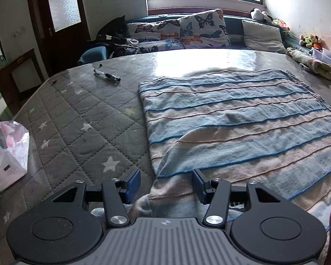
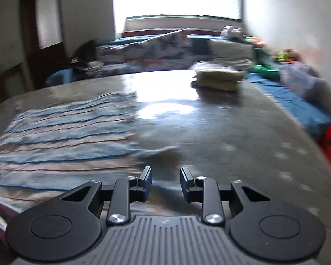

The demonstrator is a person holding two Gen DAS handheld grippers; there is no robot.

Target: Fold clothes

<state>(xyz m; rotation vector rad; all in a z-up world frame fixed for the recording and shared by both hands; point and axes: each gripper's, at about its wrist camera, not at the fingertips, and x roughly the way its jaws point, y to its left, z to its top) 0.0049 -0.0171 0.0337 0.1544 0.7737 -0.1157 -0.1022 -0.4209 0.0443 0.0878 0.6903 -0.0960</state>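
- Striped blue-and-pink garment (image 1: pixel 238 119) lies spread flat on the right half of the grey quilted table cover (image 1: pixel 77 128)
- Left gripper (image 1: pixel 166 184) jaws apart over the garment's near edge; cloth between the pads, not pinched
- Right gripper (image 2: pixel 166 183) jaws parted, nothing between them, beside the garment's right edge

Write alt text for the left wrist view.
The left gripper hangs open over the near edge of a blue and beige striped garment spread on a grey quilted star-print table cover. Butterfly cushions line a sofa behind.
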